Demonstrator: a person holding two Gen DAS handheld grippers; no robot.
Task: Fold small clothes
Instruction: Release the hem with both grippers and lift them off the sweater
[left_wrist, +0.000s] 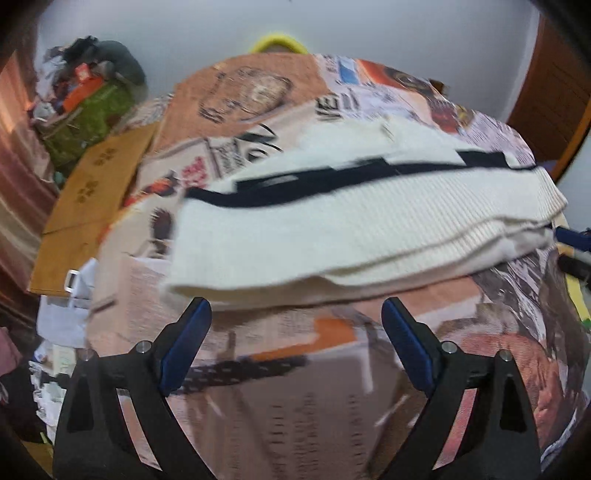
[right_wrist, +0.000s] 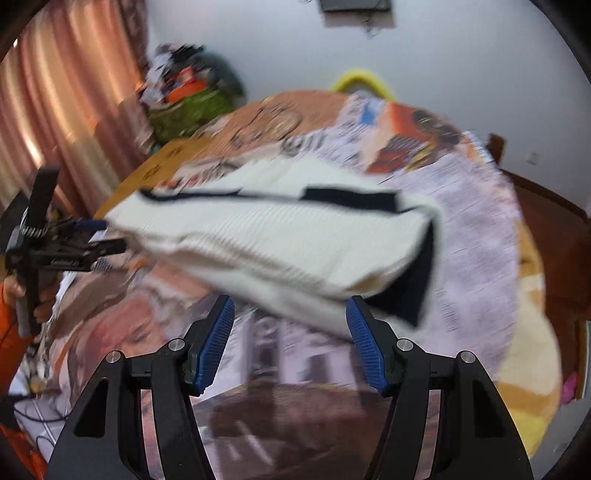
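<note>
Lying folded on the newspaper-covered table, your cream ribbed garment shows stacked layers and black trim. Your left gripper and right gripper both sit just short of its near edge, jaws apart, gripping nothing.

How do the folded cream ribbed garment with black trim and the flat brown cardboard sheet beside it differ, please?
The folded cream ribbed garment with black trim is soft and stacked in layers, while the flat brown cardboard sheet is stiff and a single layer. The garment is cream with black bands; the cardboard is plain brown with dark printed marks. The garment lies on the printed table cover; the cardboard sits at the cover's left edge. Neither is gripped.
</note>
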